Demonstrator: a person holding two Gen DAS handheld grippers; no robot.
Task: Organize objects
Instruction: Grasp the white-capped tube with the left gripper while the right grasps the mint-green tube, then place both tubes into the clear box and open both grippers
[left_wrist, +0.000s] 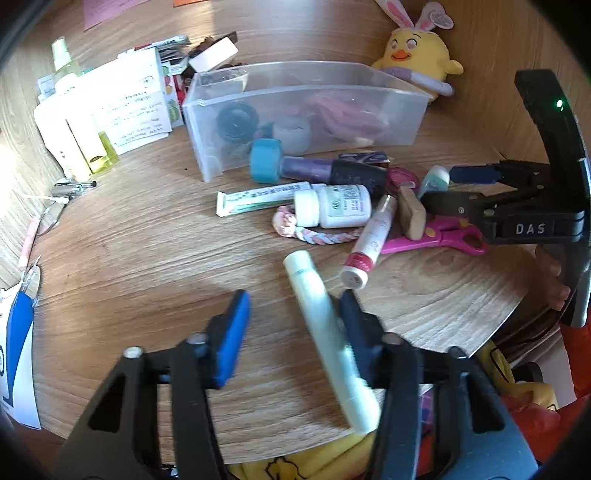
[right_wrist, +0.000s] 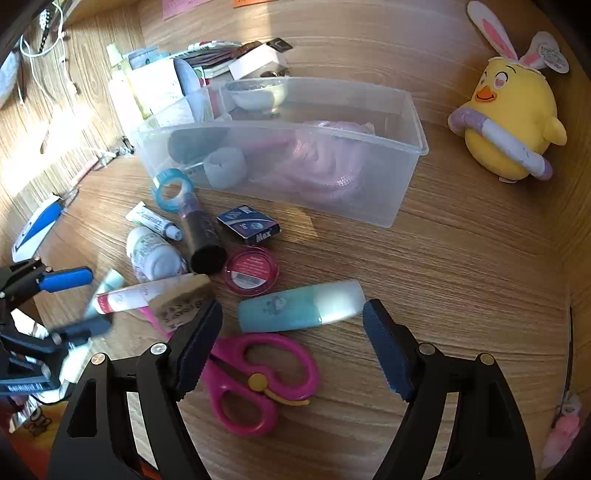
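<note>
A pale green tube (left_wrist: 325, 325) lies slanted between the jaws of my left gripper (left_wrist: 293, 306). It rests against the right pad, with a gap to the left pad (left_wrist: 232, 332), so the gripper is open. My right gripper (right_wrist: 291, 332) is open, low over a teal bottle (right_wrist: 299, 306) lying on the wooden table (right_wrist: 461, 258); the bottle's pale end is close to the right fingertip. Pink scissors (right_wrist: 258, 380) lie just under it. The clear plastic bin (right_wrist: 280, 127) behind holds a pink coil, a white cup and dark items.
A clutter sits before the bin: white pill bottle (left_wrist: 332, 206), dark purple bottle (left_wrist: 332, 170), teal tape ring (right_wrist: 171, 190), pink compact (right_wrist: 251, 271), dark blue box (right_wrist: 247, 223), eraser (left_wrist: 412, 218), red-white tube (left_wrist: 369, 240). Yellow plush chick (right_wrist: 513, 122) stands at the right; boxes and bottles (left_wrist: 74, 122) at the left.
</note>
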